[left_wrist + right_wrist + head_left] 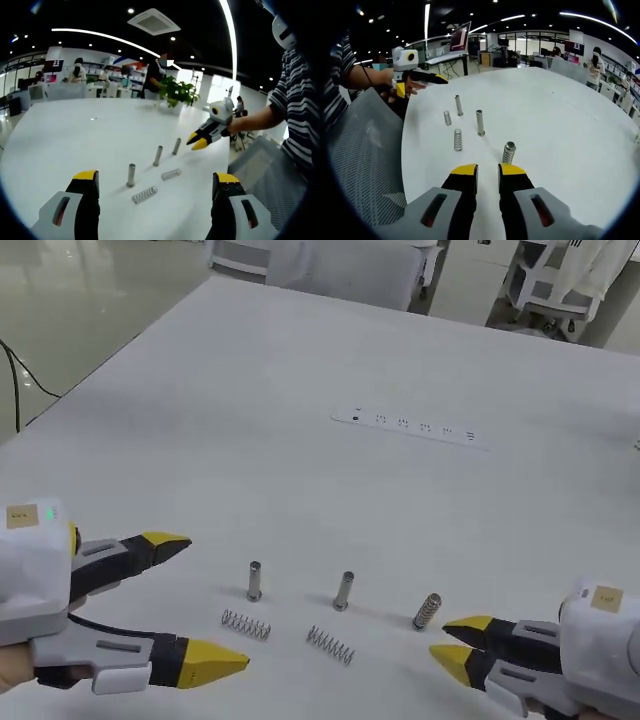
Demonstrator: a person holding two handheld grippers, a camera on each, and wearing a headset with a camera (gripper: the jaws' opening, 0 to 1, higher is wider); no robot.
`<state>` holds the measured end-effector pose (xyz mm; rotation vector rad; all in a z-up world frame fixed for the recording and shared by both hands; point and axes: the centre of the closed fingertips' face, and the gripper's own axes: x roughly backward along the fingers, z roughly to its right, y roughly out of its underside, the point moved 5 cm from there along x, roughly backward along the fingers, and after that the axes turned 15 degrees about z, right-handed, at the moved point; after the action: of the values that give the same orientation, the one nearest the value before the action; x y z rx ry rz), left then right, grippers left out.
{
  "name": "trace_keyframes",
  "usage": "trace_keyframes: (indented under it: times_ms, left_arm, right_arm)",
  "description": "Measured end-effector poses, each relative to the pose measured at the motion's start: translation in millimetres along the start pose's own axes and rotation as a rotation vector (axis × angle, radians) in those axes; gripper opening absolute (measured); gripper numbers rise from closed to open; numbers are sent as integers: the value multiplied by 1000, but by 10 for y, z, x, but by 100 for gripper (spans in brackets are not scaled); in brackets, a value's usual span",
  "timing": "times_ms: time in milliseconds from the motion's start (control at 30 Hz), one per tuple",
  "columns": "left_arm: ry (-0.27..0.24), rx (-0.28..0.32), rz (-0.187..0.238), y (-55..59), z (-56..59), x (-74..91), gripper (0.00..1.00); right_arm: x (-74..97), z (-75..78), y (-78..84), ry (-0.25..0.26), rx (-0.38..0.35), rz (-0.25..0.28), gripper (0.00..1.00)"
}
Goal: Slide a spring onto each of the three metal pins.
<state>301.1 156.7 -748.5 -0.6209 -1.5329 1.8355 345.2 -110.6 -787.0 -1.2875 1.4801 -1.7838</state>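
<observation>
Three metal pins stand in a row on the white table [300, 470]. The left pin [254, 580] and the middle pin [343, 591] are bare. The right pin [427, 611] wears a spring and leans slightly. Two loose springs lie in front of them, one [246, 624] by the left pin, the other [330, 644] by the middle pin. My left gripper [208, 602] is wide open, just left of the left pin and its spring [144, 194]. My right gripper [442, 638] sits just right of the sprung pin [508, 152], jaws narrowly apart with nothing between them.
A white power strip [405, 427] lies flat further back on the table. The table's left edge [100, 370] runs diagonally over the floor. A grey mesh chair [365, 150] is at the near side. People stand at desks in the background [77, 70].
</observation>
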Motion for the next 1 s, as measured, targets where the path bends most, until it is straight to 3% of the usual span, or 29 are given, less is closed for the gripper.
trace_keyframes:
  times_ms: [500, 1000]
  left_arm:
    - [-2, 4, 2, 8, -5, 6, 91]
    - [-9, 7, 2, 13, -20, 25, 90]
  right_arm:
    - [-254, -171, -163, -72, 29, 9, 13]
    - [-582, -454, -312, -165, 64, 30, 13]
